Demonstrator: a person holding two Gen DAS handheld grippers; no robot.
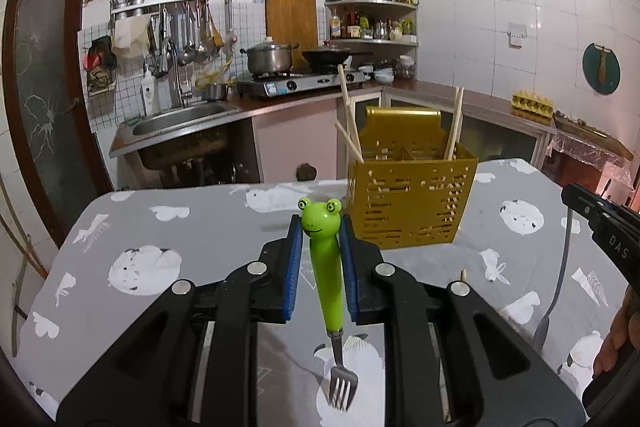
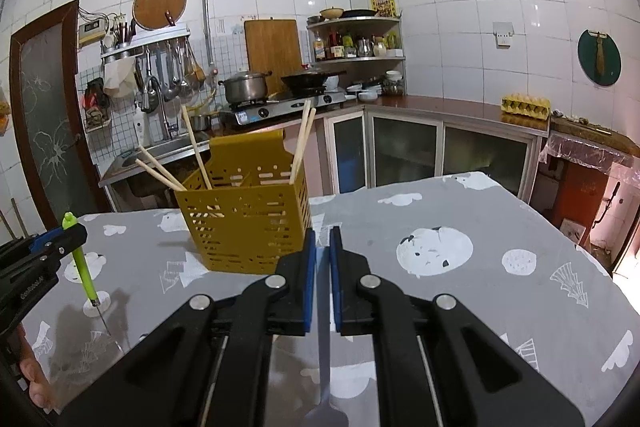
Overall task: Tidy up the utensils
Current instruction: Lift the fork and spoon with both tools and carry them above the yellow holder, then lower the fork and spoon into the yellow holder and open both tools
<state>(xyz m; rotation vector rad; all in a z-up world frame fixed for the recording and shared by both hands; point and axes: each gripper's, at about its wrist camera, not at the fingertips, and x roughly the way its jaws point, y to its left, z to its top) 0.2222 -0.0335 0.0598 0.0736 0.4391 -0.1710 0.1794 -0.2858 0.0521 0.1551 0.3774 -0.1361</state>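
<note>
My left gripper (image 1: 320, 231) is shut on a fork with a green frog handle (image 1: 326, 259); its tines (image 1: 342, 391) hang down over the table. The gold perforated utensil caddy (image 1: 412, 203) stands just beyond it, to the right, with several chopsticks (image 1: 350, 115) in it. My right gripper (image 2: 323, 239) is shut on a grey metal utensil handle (image 2: 323, 327), its wider end (image 2: 326, 415) down near the bottom edge. The caddy (image 2: 246, 223) is just ahead and left of it. The left gripper with the fork (image 2: 84, 267) shows at the left.
The table has a grey cloth with white prints (image 2: 460, 267). A chopstick end (image 1: 464, 275) shows on the table by my left gripper. Behind are a sink (image 1: 180, 119), a stove with pots (image 1: 296, 79) and a counter with an egg carton (image 2: 526, 105).
</note>
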